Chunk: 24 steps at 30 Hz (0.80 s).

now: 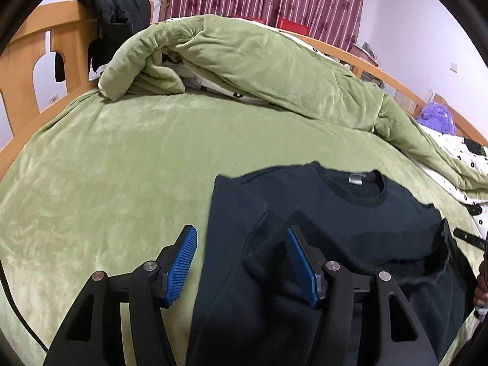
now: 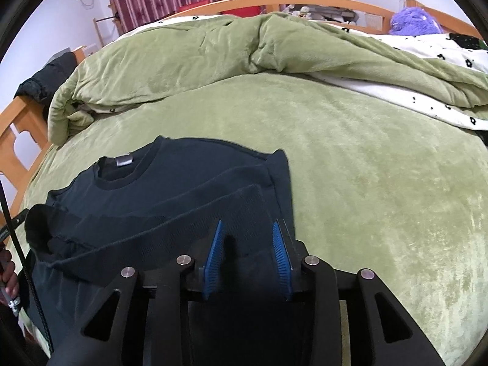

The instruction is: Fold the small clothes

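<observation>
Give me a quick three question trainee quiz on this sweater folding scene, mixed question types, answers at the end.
1. True or false: the left gripper is shut on the sweater.
2. The sweater lies on a: A) wooden table B) green blanket C) white sheet
3. Fill in: the right gripper pads are coloured ____.

Key: 1 false, its jaws stand wide open. 2 B. 3 blue.

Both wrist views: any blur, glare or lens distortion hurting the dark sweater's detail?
Left wrist view: sharp, strong fisheye bowing of the bed frame, black vignette corners; the dark sweater is underexposed, folds barely readable, the open left tool crisp. Right wrist view: same barrel distortion, soft even light without glare; the sweater shows ribbing, deep shadow between the right tool pads.
</observation>
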Each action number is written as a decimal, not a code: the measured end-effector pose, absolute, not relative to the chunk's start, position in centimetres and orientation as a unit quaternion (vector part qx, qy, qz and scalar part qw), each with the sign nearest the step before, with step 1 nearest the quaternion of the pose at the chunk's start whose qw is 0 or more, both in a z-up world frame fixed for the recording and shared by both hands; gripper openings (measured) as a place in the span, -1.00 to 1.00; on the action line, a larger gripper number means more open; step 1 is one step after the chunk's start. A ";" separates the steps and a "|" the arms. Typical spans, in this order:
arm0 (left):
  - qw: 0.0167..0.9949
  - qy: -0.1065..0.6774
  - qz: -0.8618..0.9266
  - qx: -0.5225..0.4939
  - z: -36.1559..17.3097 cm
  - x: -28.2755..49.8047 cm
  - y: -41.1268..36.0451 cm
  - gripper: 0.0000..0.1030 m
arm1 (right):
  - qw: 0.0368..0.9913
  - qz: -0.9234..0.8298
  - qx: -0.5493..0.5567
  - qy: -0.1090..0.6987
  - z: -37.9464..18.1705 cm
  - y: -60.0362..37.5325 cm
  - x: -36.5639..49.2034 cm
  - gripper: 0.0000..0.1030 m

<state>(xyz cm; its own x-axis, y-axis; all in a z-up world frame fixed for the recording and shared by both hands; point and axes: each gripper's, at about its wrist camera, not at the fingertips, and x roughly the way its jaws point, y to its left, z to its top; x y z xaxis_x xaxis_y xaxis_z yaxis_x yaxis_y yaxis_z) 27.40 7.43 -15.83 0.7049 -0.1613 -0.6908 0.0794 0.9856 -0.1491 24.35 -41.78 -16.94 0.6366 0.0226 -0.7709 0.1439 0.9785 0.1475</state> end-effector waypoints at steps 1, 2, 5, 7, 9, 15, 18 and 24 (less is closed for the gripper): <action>0.920 0.381 -0.067 -0.052 -16.1 27.2 7.5 0.13 | 0.898 -0.029 0.096 0.428 -17.0 -41.6 24.5 -0.24; 0.919 0.384 -0.073 -0.052 -16.3 27.0 7.6 0.13 | 0.898 -0.027 0.093 0.430 -17.2 -41.3 24.6 -0.20; 0.915 0.387 -0.097 -0.056 -16.6 26.4 7.4 0.13 | 0.896 -0.025 0.081 0.435 -17.7 -40.6 24.9 -0.15; 0.910 0.391 -0.123 -0.053 -16.8 26.3 6.8 0.13 | 0.895 -0.028 0.073 0.439 -18.1 -40.4 25.1 -0.13; 0.910 0.391 -0.132 -0.045 -16.9 26.6 6.1 0.13 | 0.894 -0.035 0.067 0.442 -18.4 -40.3 25.4 -0.12; 0.905 0.403 -0.134 -0.025 -17.9 28.7 3.9 0.13 | 0.892 -0.062 0.051 0.446 -18.9 -40.5 25.9 0.01; 0.906 0.408 -0.113 -0.015 -18.4 30.0 3.4 0.13 | 0.888 -0.072 0.054 0.452 -19.2 -41.0 26.2 0.01; 0.899 0.425 -0.102 -0.022 -19.5 31.3 3.7 -0.04 | 0.881 -0.073 0.065 0.463 -20.1 -41.7 27.0 -0.01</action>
